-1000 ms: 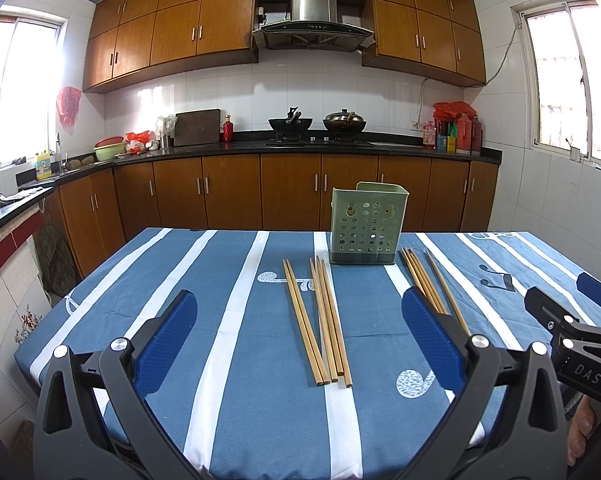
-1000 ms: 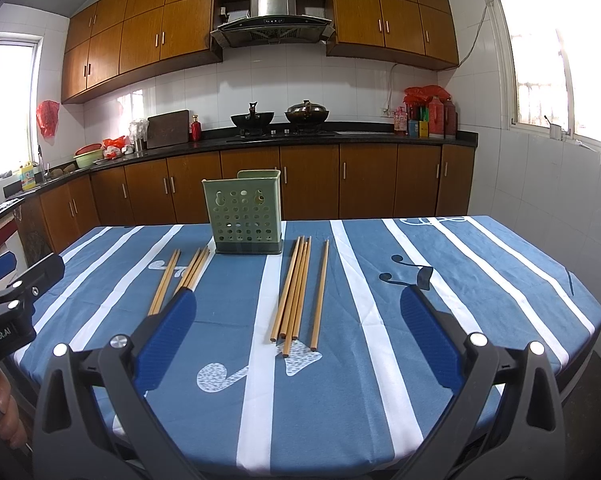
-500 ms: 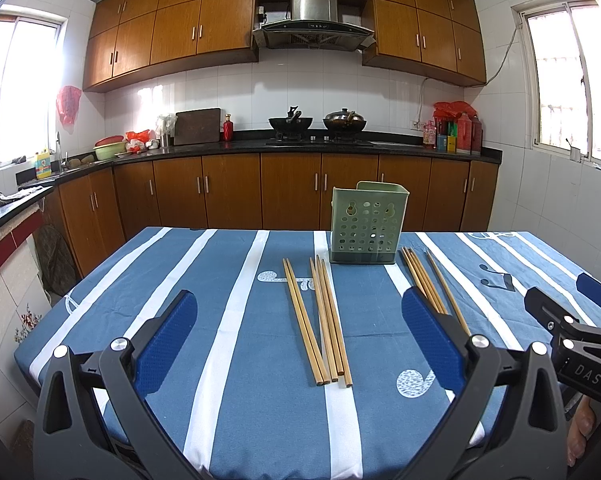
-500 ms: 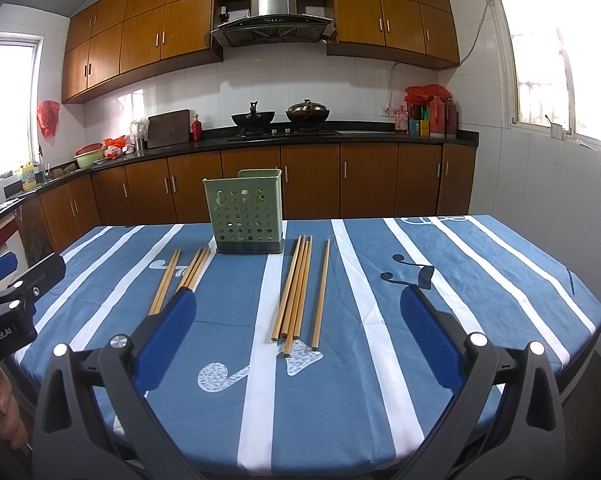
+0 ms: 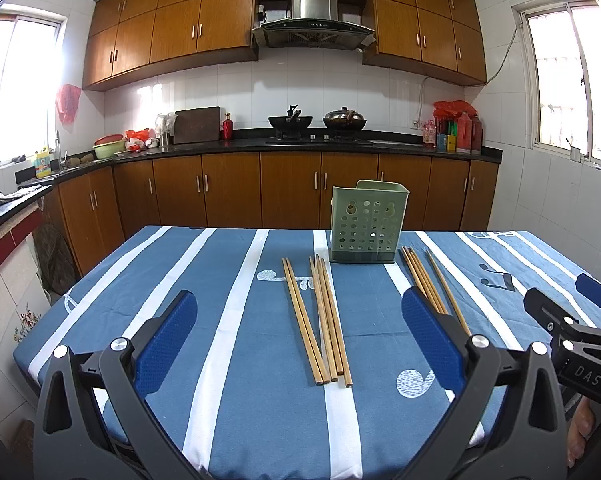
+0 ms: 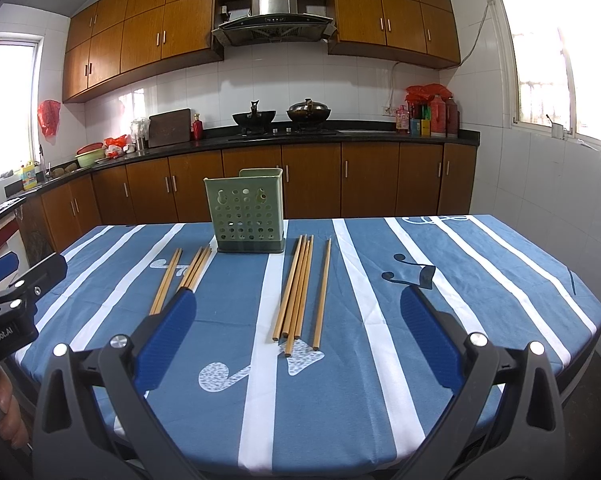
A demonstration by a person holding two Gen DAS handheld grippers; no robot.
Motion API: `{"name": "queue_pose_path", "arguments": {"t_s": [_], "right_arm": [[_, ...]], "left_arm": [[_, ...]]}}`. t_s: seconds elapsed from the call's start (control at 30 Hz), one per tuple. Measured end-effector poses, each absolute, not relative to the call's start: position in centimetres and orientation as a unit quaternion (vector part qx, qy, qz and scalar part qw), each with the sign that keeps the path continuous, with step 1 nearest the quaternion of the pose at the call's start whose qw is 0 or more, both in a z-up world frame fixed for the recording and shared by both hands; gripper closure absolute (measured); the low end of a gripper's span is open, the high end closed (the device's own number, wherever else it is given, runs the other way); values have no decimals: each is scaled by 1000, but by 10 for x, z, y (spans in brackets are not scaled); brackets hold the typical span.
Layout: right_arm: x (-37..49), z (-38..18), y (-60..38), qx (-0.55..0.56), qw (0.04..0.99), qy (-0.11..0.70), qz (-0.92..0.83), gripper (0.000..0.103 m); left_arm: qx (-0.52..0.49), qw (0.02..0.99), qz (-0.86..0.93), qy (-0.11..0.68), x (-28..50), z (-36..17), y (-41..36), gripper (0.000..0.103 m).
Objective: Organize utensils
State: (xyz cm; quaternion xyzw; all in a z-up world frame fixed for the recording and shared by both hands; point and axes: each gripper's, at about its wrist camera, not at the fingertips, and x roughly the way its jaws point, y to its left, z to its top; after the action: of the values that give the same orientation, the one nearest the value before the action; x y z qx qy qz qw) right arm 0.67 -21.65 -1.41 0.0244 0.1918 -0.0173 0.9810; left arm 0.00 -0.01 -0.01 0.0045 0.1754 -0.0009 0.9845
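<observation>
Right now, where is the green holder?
In both wrist views the green holder stands upright at the table's far middle, between the two chopstick groups, nearer the kitchen cabinets.

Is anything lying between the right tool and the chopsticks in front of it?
Nothing visible. The right tool is open above bare tablecloth, and the right-hand chopsticks lie straight ahead, with the green holder beyond them.
</observation>
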Motion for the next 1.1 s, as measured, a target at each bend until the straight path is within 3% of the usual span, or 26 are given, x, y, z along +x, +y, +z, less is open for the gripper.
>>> {"name": "queue_pose_path", "arguments": {"t_s": [0.57,0.9,0.97,1.1], "right_arm": [[9,-17,-217,28,979,200,-17,4],[52,-31,-235,52,966,251,-32,4],[67,-34,-238,57,962,266,-35,7],[103,-45,-243,61,950,303,-39,26]], "left_arm": [[2,983,1,183,1,-2,1,2],[-19,967,24,255,31,-25,18,2],[-32,961,26,272,38,-28,26,2],[-62,951,23,303,53,-36,43,2]]}}
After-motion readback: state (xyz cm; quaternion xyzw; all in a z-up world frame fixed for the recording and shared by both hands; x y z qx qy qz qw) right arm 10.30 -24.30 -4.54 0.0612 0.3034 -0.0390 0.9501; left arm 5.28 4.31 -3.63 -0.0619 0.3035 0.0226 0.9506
